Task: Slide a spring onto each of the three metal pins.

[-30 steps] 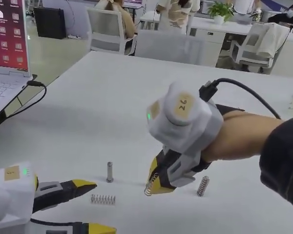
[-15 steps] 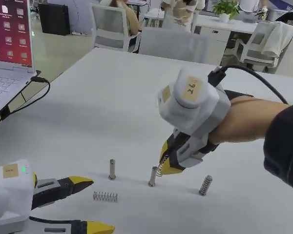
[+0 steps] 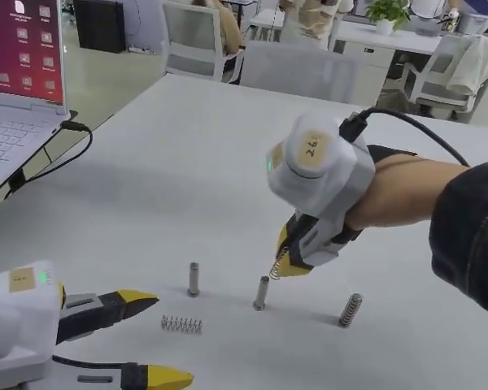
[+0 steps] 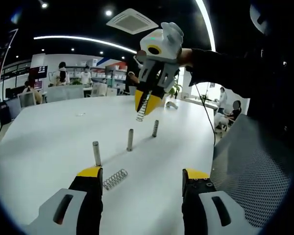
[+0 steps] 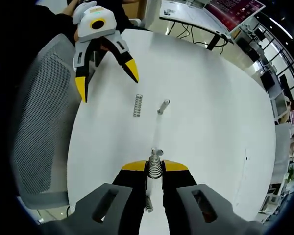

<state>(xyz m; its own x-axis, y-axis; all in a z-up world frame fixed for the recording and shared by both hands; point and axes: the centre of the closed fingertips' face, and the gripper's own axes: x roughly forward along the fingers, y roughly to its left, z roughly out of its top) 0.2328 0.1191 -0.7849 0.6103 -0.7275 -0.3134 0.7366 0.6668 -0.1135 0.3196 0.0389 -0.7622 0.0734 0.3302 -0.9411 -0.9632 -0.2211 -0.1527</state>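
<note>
While the right gripper (image 3: 286,268) pinches a spring (image 3: 276,265) just above the middle pin (image 3: 262,293), the left gripper (image 3: 169,340) rests spread wide at near left beside a loose spring (image 3: 181,325). If the tilted spring meets the pin's tip off-centre, it may snag, topple the pin, or pop free.

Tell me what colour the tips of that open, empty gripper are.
Yellow, on the left gripper, with black behind the tips; it shows best in the left gripper view.

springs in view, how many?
3: a held spring in the jaws of the right gripper, above the middle pin; a loose spring on the table by the left gripper; an upright spring at the right, likely over a pin.
</note>
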